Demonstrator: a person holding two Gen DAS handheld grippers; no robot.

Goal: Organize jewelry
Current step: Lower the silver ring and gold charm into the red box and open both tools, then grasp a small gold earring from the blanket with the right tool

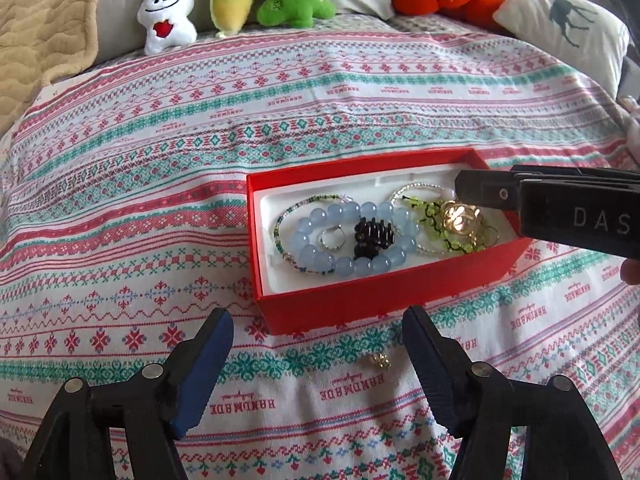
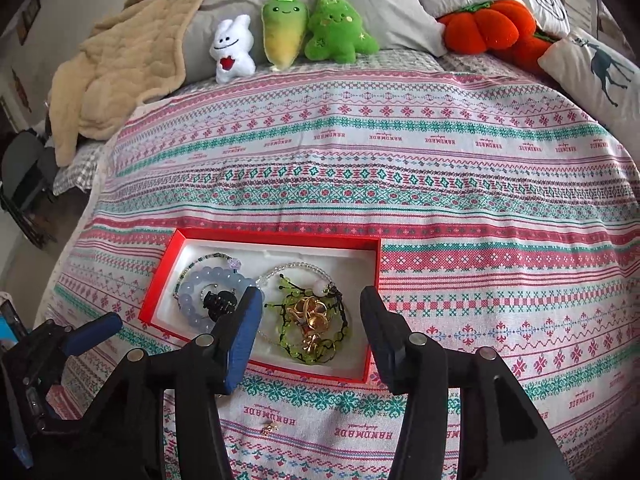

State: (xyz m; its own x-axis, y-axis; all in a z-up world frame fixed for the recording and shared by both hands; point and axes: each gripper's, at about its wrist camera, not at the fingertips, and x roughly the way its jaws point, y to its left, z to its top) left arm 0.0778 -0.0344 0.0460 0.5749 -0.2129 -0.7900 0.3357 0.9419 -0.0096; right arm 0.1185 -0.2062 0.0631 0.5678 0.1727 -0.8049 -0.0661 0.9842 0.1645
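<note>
A red box (image 1: 360, 308) with a white lining lies on the patterned bedspread; it also shows in the right wrist view (image 2: 160, 276). Inside lie a pale blue bead bracelet (image 1: 320, 256), a black hair claw (image 1: 374, 236), a silver ring (image 1: 332, 238), a green and black beaded piece (image 2: 288, 308) and gold jewelry (image 2: 312, 316). A small gold earring (image 1: 380, 360) lies on the cloth in front of the box; it shows in the right wrist view (image 2: 271, 427) too. My left gripper (image 1: 318, 328) is open and empty, just short of the box. My right gripper (image 2: 312, 300) is open over the box's right half.
Plush toys line the head of the bed: a white bunny (image 2: 232, 50), a green-yellow radish (image 2: 282, 28), a green tree (image 2: 338, 28) and an orange pumpkin (image 2: 492, 26). A tan blanket (image 2: 116, 76) lies at the far left. A deer pillow (image 2: 600, 68) is at the right.
</note>
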